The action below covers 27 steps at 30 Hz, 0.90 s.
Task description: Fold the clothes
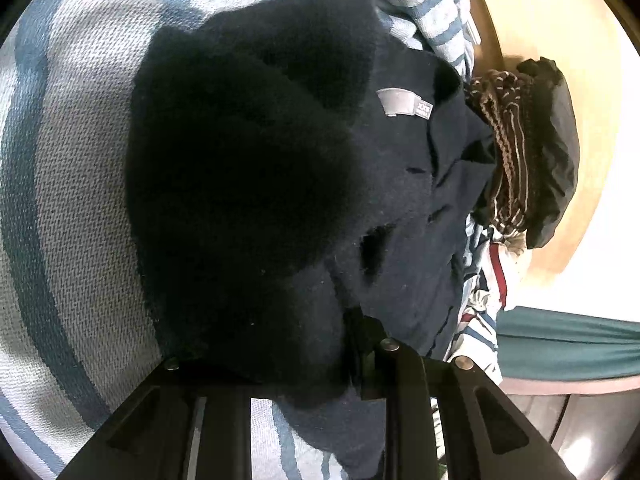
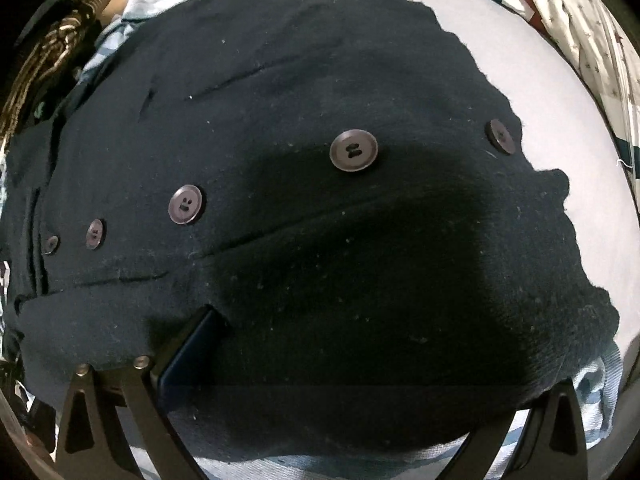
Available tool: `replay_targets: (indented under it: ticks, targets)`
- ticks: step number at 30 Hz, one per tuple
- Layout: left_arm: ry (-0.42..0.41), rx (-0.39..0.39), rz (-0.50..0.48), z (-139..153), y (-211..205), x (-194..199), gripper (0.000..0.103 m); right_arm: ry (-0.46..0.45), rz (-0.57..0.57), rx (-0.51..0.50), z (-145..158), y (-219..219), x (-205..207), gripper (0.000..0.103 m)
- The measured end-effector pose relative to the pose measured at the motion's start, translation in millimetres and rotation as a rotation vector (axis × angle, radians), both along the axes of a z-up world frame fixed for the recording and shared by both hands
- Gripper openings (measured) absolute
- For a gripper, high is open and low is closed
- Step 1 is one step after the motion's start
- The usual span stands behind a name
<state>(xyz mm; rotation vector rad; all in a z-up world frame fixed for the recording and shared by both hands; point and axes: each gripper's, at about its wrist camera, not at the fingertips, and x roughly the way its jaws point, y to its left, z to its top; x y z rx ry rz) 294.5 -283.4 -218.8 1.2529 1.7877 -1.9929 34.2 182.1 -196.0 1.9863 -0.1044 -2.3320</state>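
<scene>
Navy cardigan (image 2: 280, 240) is soft, limp; left claw (image 1: 304, 364) clamped on its edge; right claw (image 2: 360, 344) apart; grip hems.

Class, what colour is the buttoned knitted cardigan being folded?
Dark navy knitted cardigan with grey-brown round buttons; clearest in the right wrist view.

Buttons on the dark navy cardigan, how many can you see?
5, on the dark navy knitted cardigan, left to right. Folds may hide more.
</scene>
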Motion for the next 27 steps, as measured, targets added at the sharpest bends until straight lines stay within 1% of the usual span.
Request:
replay_targets:
  ticks: [1, 2, 3, 4, 5, 6, 7, 8, 9, 10, 11, 14, 16, 18, 21, 24, 26, 27]
  targets:
    - [-0.003, -0.012, -0.007, 2, 1, -1, 0.025, 0.014, -0.009, -0.014, 1, 3, 2, 0.103]
    - [-0.005, -0.024, -0.014, 3, 2, -1, 0.025, 0.028, -0.017, -0.027, 3, 5, 4, 0.100]
    - [-0.008, -0.040, -0.022, 6, 3, -3, 0.025, 0.041, -0.026, -0.040, 5, 8, 6, 0.095]
    - [-0.011, -0.056, -0.030, 8, 4, -4, 0.025, 0.053, -0.036, -0.050, 8, 11, 8, 0.091]
    - [-0.014, -0.072, -0.038, 10, 5, -5, 0.025, 0.063, -0.048, -0.067, 12, 16, 9, 0.082]
    - [-0.017, -0.088, -0.046, 13, 6, -6, 0.025, 0.070, -0.060, -0.088, 15, 21, 11, 0.069]
    - [-0.020, -0.097, -0.045, 14, 7, -7, 0.025, 0.074, -0.070, -0.110, 18, 26, 11, 0.061]
    - [-0.024, -0.106, -0.044, 15, 8, -7, 0.025, 0.076, -0.086, -0.138, 20, 32, 11, 0.048]
    - [-0.027, -0.115, -0.042, 17, 9, -8, 0.025, 0.076, -0.109, -0.171, 21, 39, 12, 0.042]
    - [-0.035, -0.124, -0.048, 19, 10, -9, 0.025, 0.076, -0.118, -0.180, 23, 42, 12, 0.040]
    - [-0.042, -0.133, -0.054, 21, 11, -10, 0.025, 0.075, -0.117, -0.166, 23, 41, 13, 0.036]
    - [-0.072, -0.173, -0.070, 29, 14, -13, 0.024, 0.080, -0.100, -0.114, 26, 36, 15, 0.032]
    - [-0.091, -0.200, -0.080, 35, 16, -15, 0.023, 0.108, -0.047, -0.028, 31, 21, 16, 0.029]
    - [-0.102, -0.254, -0.105, 43, 21, -16, 0.020, 0.130, -0.019, 0.022, 36, 12, 18, 0.027]
    - [-0.112, -0.327, -0.137, 54, 28, -18, 0.018, 0.168, 0.009, 0.060, 45, 6, 22, 0.027]
    - [-0.111, -0.369, -0.151, 64, 34, -17, 0.017, 0.213, 0.036, 0.101, 57, 2, 28, 0.026]
    - [-0.103, -0.373, -0.148, 69, 37, -14, 0.016, 0.234, 0.061, 0.141, 59, -8, 23, 0.026]
    - [-0.099, -0.374, -0.147, 71, 38, -12, 0.016, 0.239, 0.072, 0.160, 56, -5, 30, 0.026]
